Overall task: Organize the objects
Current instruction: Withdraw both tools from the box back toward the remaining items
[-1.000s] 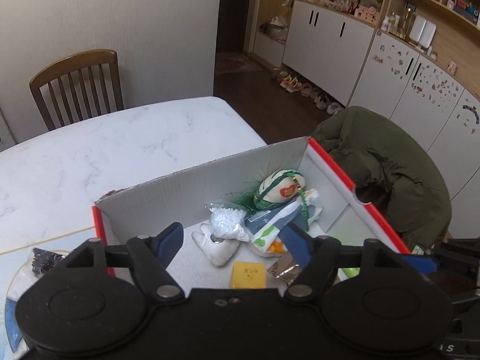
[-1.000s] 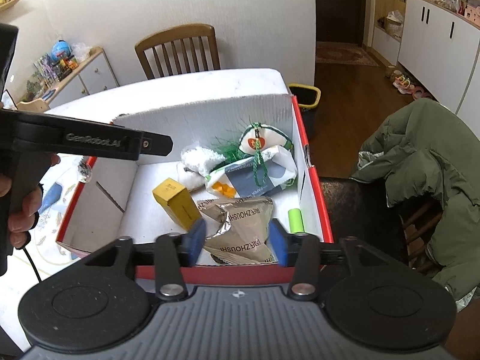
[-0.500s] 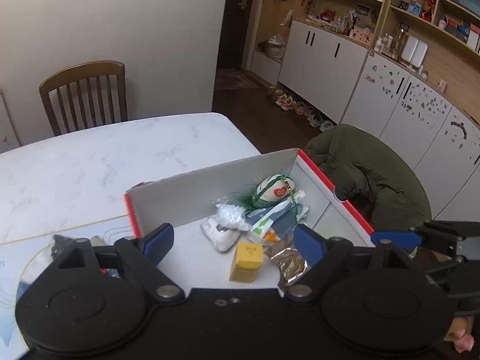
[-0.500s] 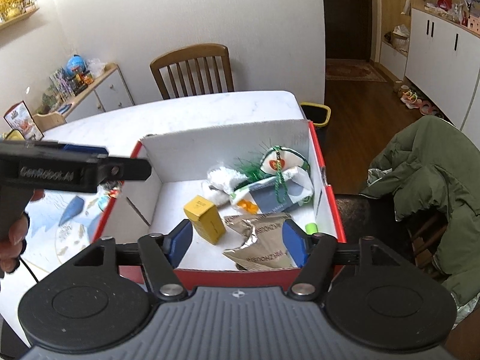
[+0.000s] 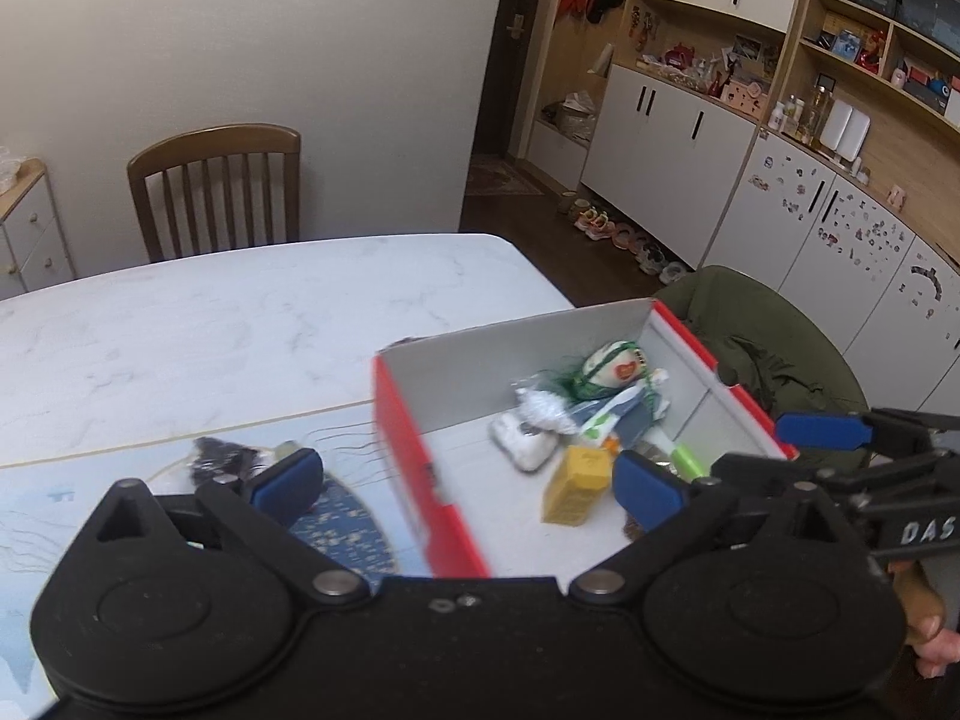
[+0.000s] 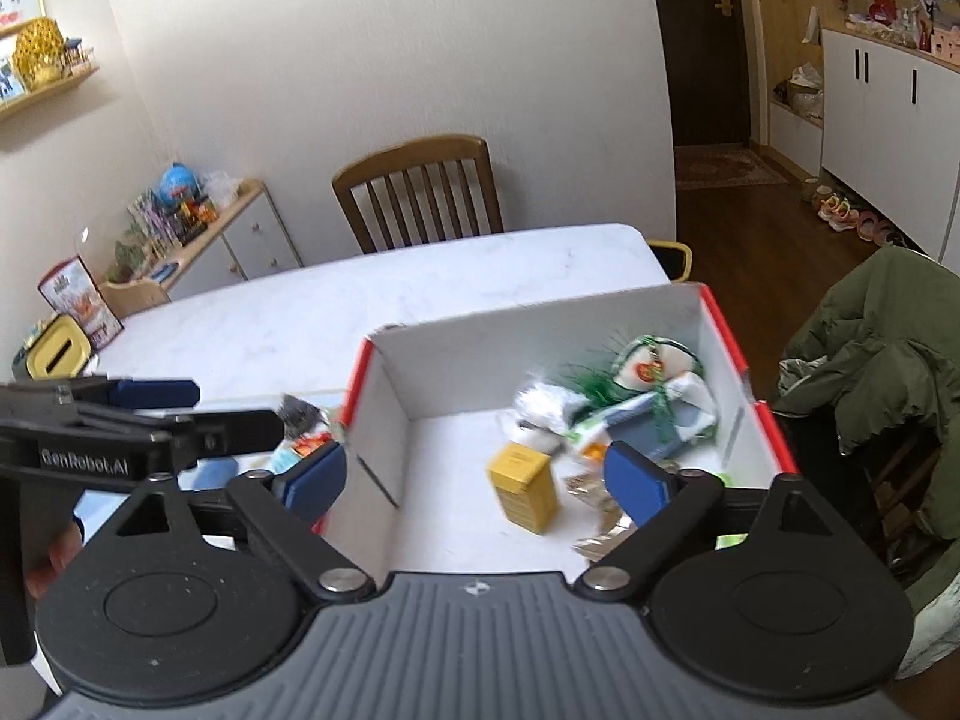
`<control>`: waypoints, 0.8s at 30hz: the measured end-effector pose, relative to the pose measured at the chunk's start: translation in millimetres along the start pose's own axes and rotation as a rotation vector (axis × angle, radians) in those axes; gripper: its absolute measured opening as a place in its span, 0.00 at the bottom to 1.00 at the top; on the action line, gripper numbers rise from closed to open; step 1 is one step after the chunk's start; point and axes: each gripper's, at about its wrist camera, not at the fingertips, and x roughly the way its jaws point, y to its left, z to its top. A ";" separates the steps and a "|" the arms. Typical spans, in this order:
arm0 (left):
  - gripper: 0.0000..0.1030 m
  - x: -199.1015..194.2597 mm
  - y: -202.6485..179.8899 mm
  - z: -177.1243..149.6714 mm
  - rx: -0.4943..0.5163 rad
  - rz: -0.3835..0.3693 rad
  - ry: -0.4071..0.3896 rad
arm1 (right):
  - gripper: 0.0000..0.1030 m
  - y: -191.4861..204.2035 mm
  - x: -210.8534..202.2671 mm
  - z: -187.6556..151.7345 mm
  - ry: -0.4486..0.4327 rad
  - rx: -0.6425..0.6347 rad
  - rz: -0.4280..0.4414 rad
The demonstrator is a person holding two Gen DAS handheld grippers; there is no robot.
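Observation:
A red-rimmed white cardboard box [image 5: 420,462] [image 6: 540,336] stands on the marble table. Inside it lie a yellow carton [image 5: 579,483] [image 6: 525,486], a white plush piece [image 5: 522,441], a green-and-white egg-shaped toy [image 5: 612,363] [image 6: 651,360], a crumpled foil packet [image 6: 594,516], a blue-white pouch and a small green tube [image 5: 687,459]. My left gripper [image 5: 468,483] hovers open above the box's left wall, holding nothing. My right gripper [image 6: 477,480] is open and empty above the box's near side. Each gripper shows in the other's view at the edge.
A dark fuzzy object [image 5: 219,459] [image 6: 300,411] lies on a blue-printed mat [image 5: 342,522] left of the box. A wooden chair [image 5: 216,192] stands at the table's far side. A green jacket [image 6: 888,348] drapes over a chair to the right.
Both grippers have pulled back and up from the box, so it looks smaller. The right gripper's fingers have spread wider. The left gripper has shifted left over the box wall.

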 end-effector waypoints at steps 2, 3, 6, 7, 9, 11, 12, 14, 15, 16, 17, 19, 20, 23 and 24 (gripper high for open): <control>1.00 -6.2 13.4 -3.4 -0.009 -0.001 -0.008 | 0.95 12.5 0.9 -0.7 -0.014 -0.002 -0.002; 1.00 -8.9 20.0 -5.3 -0.013 -0.003 -0.011 | 0.95 18.6 1.7 -1.2 -0.018 -0.003 -0.002; 1.00 -14.9 40.6 -10.3 -0.025 0.016 -0.015 | 0.97 36.2 4.6 -2.3 -0.032 -0.001 -0.006; 1.00 -16.2 47.5 -12.0 -0.026 0.020 -0.013 | 0.97 41.3 5.6 -3.1 -0.035 0.001 -0.006; 1.00 -18.1 62.3 -15.6 -0.035 0.029 -0.011 | 0.97 52.0 9.5 -4.3 -0.036 0.010 -0.010; 1.00 -18.2 77.1 -18.0 -0.048 0.034 -0.005 | 0.98 61.1 13.9 -6.1 -0.034 0.020 -0.013; 1.00 -18.2 84.0 -19.2 -0.055 0.035 -0.003 | 0.98 65.9 16.1 -7.3 -0.031 0.025 -0.013; 1.00 -18.0 99.1 -21.2 -0.065 0.036 0.000 | 0.98 77.7 21.7 -9.3 -0.022 0.023 -0.014; 1.00 -17.9 106.2 -21.9 -0.067 0.037 0.001 | 0.98 84.1 23.6 -11.1 -0.021 0.017 -0.014; 1.00 -17.6 113.5 -22.4 -0.071 0.041 0.000 | 0.98 90.6 25.8 -12.8 -0.021 0.007 -0.013; 1.00 -17.0 121.0 -22.4 -0.079 0.047 0.001 | 0.98 97.2 27.8 -14.6 -0.023 -0.006 -0.012; 1.00 -15.3 137.6 -20.5 -0.120 0.061 0.009 | 0.98 111.1 33.7 -18.2 -0.019 -0.036 -0.022; 1.00 -14.5 145.0 -18.1 -0.142 0.062 0.007 | 0.98 117.4 37.0 -19.9 -0.013 -0.049 -0.024; 1.00 -10.4 159.6 -11.8 -0.156 0.057 -0.010 | 0.98 134.2 46.4 -24.6 0.006 -0.070 -0.024; 1.00 -8.5 162.2 -10.4 -0.149 0.059 -0.010 | 0.98 139.4 50.4 -26.0 0.015 -0.075 -0.026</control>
